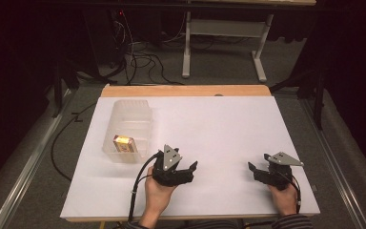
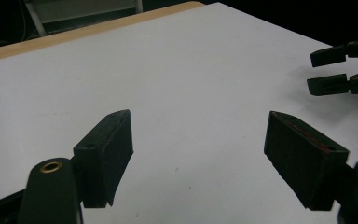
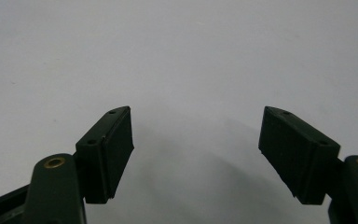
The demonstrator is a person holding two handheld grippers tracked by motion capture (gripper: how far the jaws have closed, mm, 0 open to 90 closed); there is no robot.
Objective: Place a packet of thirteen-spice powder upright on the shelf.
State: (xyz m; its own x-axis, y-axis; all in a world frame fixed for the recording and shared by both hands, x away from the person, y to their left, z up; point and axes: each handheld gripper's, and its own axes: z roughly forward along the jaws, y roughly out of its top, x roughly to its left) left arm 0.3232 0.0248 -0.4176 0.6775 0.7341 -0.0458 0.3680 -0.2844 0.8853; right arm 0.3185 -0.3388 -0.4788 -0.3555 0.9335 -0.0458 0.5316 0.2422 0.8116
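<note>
Both hands rest low on the table, the left gripper (image 1: 194,167) and the right gripper (image 1: 251,167) pointing toward each other, jaws wide apart (nothing between them).

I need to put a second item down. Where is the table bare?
Bare: the white sheet right of the clear bin, and the strip between the left gripper and right gripper. Crowded: the bin, holding a small yellow box.

I see the bench (image 1: 219,124) mid-frame, bin (image 1: 128,126) on its left part, small box (image 1: 123,143) inside the bin's near end. Left tool (image 1: 190,171) lower centre, right tool (image 1: 253,170) lower right, well apart, facing each other.
</note>
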